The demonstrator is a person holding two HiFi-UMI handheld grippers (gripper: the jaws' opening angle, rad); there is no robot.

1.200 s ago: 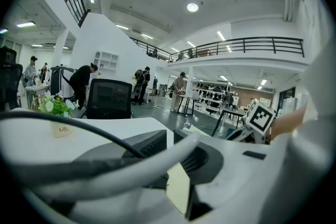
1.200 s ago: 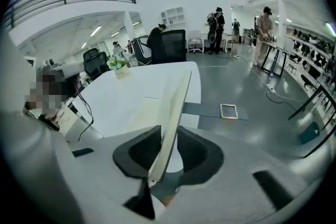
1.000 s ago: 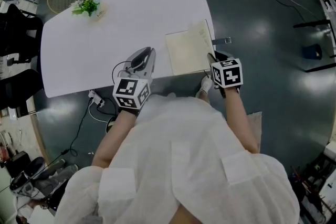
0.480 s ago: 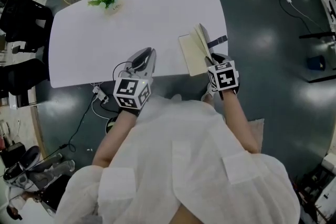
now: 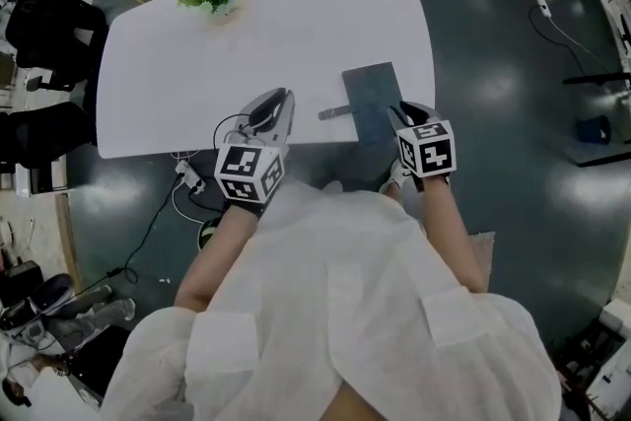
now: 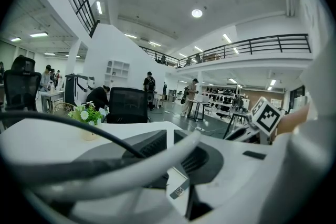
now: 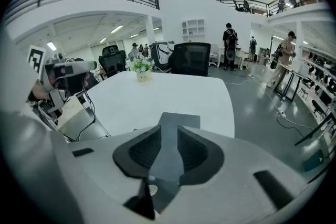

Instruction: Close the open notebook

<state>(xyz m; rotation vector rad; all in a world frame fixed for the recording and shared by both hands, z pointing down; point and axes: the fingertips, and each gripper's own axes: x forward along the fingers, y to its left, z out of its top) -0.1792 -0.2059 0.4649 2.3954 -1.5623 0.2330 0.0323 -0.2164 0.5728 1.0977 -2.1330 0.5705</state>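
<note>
With the notebook [image 5: 375, 104] lying shut, dark cover up, on the counter [image 5: 227, 35] just ahead of and partly under the right tongs [image 5: 401, 116], judged all but done. Press lightly on the cover's near edge to seat it flat, then lift straight off without dragging the notebook back toward the counter edge close behind the tips. Hold the right tongs part open, the cover showing through the gap and nothing pinched, and leave the left tongs [image 5: 276, 104], closed to a sliver and empty, off to the side.
</note>
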